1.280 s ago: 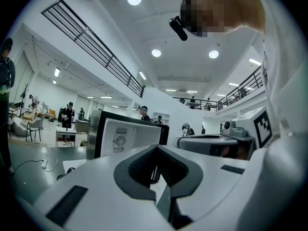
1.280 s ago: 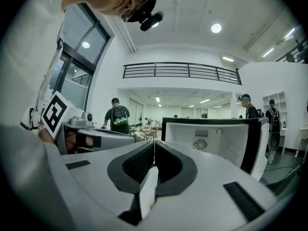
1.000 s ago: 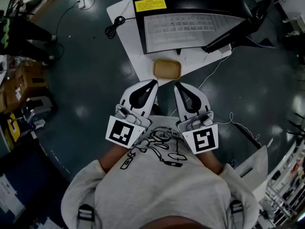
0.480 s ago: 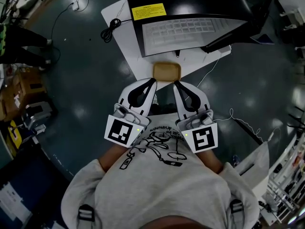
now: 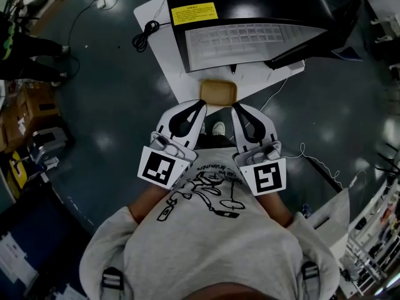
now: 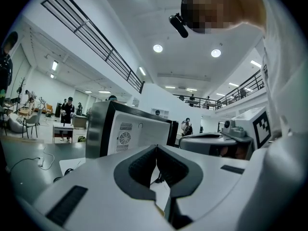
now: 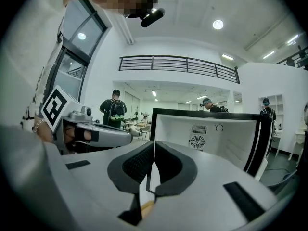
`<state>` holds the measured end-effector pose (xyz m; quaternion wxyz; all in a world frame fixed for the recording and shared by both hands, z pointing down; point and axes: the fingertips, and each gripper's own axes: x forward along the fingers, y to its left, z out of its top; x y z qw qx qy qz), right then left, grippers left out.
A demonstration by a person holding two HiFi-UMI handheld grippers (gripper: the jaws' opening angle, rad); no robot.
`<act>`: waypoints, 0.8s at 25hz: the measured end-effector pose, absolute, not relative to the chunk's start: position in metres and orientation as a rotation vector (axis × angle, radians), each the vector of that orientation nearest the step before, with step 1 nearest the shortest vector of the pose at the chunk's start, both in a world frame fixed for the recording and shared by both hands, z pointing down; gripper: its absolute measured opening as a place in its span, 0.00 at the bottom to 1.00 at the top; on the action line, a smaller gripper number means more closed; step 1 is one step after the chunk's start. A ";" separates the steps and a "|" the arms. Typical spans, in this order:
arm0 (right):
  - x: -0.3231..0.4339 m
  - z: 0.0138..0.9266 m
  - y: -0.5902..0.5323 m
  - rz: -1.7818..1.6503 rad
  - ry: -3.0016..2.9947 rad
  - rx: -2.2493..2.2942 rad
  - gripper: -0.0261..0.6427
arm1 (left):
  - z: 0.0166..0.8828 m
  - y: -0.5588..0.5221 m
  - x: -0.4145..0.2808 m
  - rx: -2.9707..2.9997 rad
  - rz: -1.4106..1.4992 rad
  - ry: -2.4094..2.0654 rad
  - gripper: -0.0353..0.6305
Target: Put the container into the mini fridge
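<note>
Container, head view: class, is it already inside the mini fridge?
No, the container sits on the table in front of the open fridge, outside it.

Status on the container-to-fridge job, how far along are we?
Done: the black mini fridge with a white interior stands open. In hand: nothing; the left gripper and right gripper are both shut and empty, tips near the tan rectangular container, which sits on the white table before the fridge. Left: grasp the container, lift it, set it inside.
</note>
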<state>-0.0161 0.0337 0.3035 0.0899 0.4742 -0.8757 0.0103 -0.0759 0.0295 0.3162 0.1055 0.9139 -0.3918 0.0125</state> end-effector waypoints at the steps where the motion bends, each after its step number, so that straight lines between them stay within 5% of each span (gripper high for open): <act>1: -0.014 0.306 0.033 0.026 -2.600 1.402 0.08 | 0.318 0.029 -0.074 2.688 0.045 -1.151 0.08; 20: 0.025 0.381 0.020 0.133 -2.498 1.278 0.09 | 0.391 0.017 -0.059 2.583 0.262 -1.132 0.14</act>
